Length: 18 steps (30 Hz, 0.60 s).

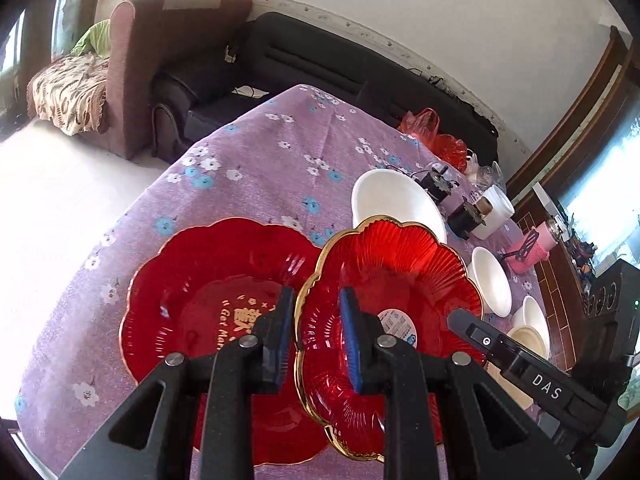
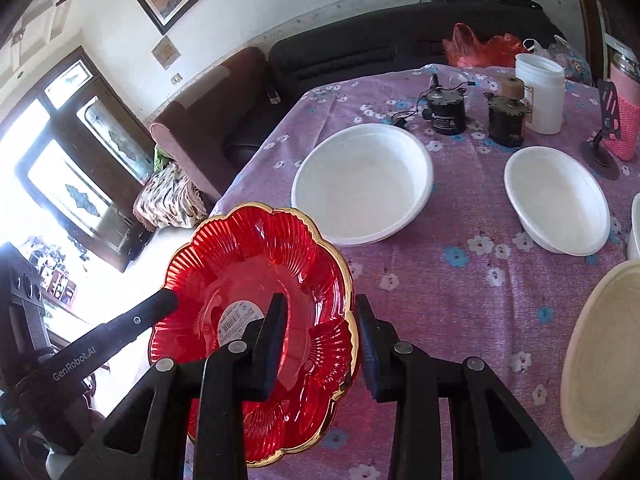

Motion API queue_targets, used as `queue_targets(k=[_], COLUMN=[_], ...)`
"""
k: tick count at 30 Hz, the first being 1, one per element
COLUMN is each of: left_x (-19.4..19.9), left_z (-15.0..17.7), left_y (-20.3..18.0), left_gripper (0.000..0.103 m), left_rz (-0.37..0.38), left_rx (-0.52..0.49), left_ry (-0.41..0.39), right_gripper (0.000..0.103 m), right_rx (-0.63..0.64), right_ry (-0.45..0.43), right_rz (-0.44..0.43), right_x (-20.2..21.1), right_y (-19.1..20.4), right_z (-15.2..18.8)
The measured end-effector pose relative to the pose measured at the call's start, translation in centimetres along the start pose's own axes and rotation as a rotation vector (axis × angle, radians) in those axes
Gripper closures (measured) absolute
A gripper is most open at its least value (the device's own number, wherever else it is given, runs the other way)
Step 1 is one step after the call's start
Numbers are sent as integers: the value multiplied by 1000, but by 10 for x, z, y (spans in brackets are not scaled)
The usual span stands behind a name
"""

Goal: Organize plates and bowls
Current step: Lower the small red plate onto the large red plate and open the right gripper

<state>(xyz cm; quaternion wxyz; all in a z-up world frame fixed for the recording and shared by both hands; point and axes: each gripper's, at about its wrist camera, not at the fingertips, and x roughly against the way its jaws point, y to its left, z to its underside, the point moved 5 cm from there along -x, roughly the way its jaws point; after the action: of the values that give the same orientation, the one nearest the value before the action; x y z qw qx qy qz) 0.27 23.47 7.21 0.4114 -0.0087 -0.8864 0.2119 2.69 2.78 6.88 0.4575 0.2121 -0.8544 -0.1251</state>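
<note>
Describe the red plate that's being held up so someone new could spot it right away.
On the purple floral tablecloth, look in front of the white bowls. The ribbed red plate is lifted between both tools, rim gripped on each side. Unlike the lettered red plate lying flat beside it, it carries a round white sticker.

Counted: two red glass plates [image 1: 224, 280] [image 1: 400, 276]; three white bowls [image 2: 362, 184] [image 2: 556, 204] [image 1: 532, 316]; one cream plate [image 2: 604, 352]; two motors [image 2: 444, 110] [image 2: 506, 120].
</note>
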Motion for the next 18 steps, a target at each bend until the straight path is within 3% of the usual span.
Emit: queue_targets(k=[10, 18], left_x=[6, -13], left_z=[0, 4], left_y=[67, 102], left_gripper=[82, 82], left_rz=[-53, -71], left_rx=[88, 141], left_ry=[-15, 27], right_gripper=[66, 66], right_rx=[75, 81], right_ry=[75, 136], right_rz=[-17, -43], right_x=[-51, -91], right_y=[55, 64], right_z=[16, 20])
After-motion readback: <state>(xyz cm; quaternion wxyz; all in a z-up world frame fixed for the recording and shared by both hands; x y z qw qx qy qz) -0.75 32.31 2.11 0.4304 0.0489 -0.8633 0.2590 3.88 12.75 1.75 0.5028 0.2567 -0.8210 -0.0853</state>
